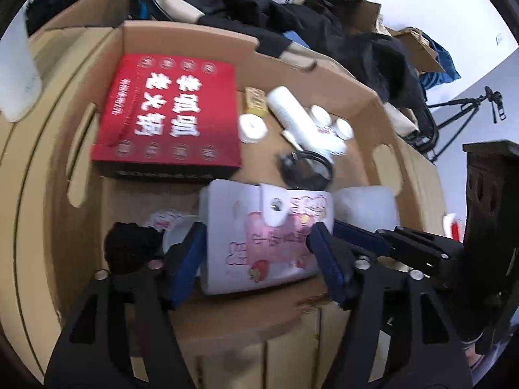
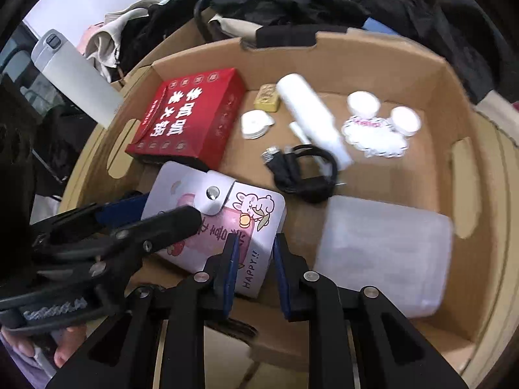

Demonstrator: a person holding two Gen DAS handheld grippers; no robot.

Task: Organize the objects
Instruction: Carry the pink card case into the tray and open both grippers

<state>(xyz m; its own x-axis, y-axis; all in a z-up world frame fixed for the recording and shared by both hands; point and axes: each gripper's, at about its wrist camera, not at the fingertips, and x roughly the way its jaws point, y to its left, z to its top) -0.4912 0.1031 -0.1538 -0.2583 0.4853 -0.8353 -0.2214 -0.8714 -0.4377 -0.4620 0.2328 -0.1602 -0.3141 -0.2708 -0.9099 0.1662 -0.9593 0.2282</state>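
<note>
A white snap wallet (image 1: pixel 259 246) with pink cartoon print lies tilted at the near end of an open cardboard box (image 2: pixel 356 58). My left gripper (image 1: pixel 256 230) stands open, its blue pads on either side of the wallet and not pressing it. In the right wrist view the left gripper (image 2: pixel 170 207) comes in from the left over the wallet (image 2: pixel 246 214). My right gripper (image 2: pixel 254 243) is shut on the wallet's near corner, by the word HAPPY. One right finger (image 1: pixel 353 235) shows at the wallet's right edge in the left wrist view.
The box also holds a red carton (image 2: pixel 191 113), a white bottle (image 2: pixel 308 110), a coiled black cable (image 2: pixel 301 171), a clear plastic case (image 2: pixel 382 253), round white jars (image 2: pixel 363 103) and a gold block (image 2: pixel 267 97). Dark clothes pile behind; a white flask (image 2: pixel 74 77) stands left.
</note>
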